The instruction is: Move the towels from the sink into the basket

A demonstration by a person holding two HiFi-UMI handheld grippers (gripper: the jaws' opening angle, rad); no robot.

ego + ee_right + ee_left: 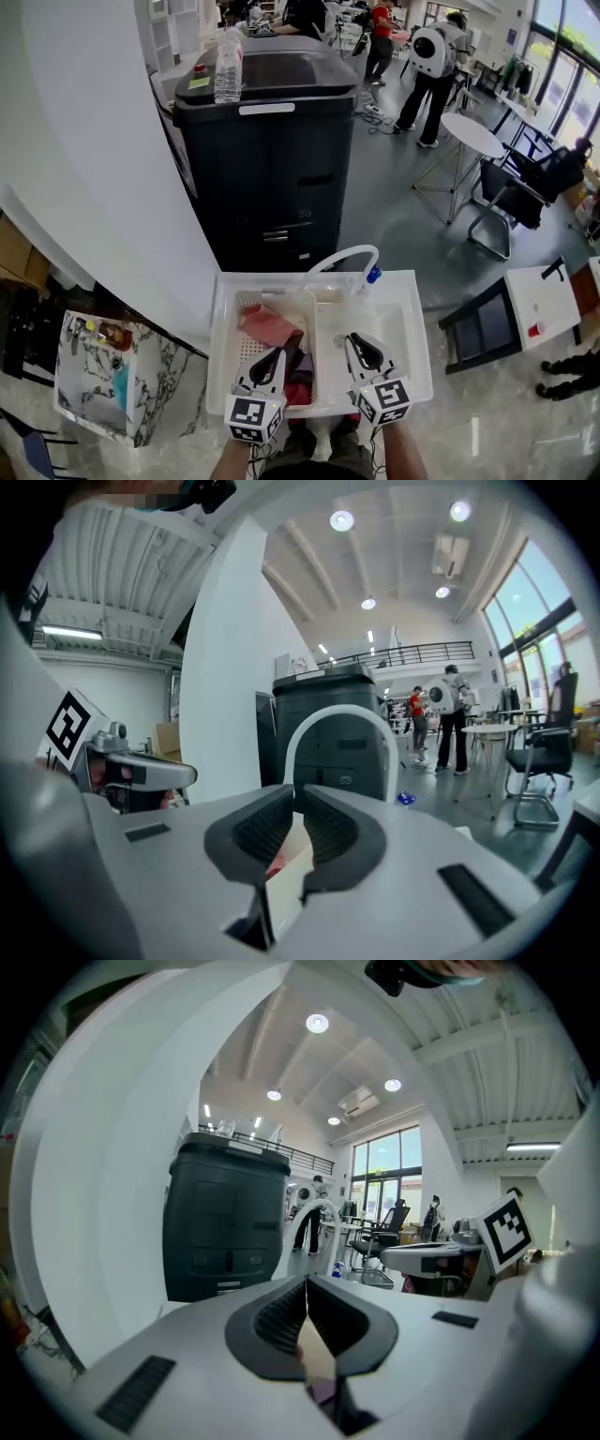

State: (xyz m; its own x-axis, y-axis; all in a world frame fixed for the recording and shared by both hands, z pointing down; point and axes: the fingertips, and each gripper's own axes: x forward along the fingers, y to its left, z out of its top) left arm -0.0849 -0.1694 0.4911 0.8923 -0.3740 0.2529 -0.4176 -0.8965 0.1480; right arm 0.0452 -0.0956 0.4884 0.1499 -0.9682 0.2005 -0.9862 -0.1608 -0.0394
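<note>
Towels (270, 326) are seen piled in the basket (246, 349) at nine o'clock in the sink (415, 328), under the clenched, empty left gripper (279, 353); the right gripper's (356, 340) jaws are held slightly parted, empty.

You held both grippers low before you, side by side, near each other but apart, pointing forward, with your bare forearms (234, 461) behind them. The left gripper (278, 354) had its jaws pressed together at the tips, empty. The right gripper (357, 340) kept a narrow slit between its jaws, gripping nothing.
</note>
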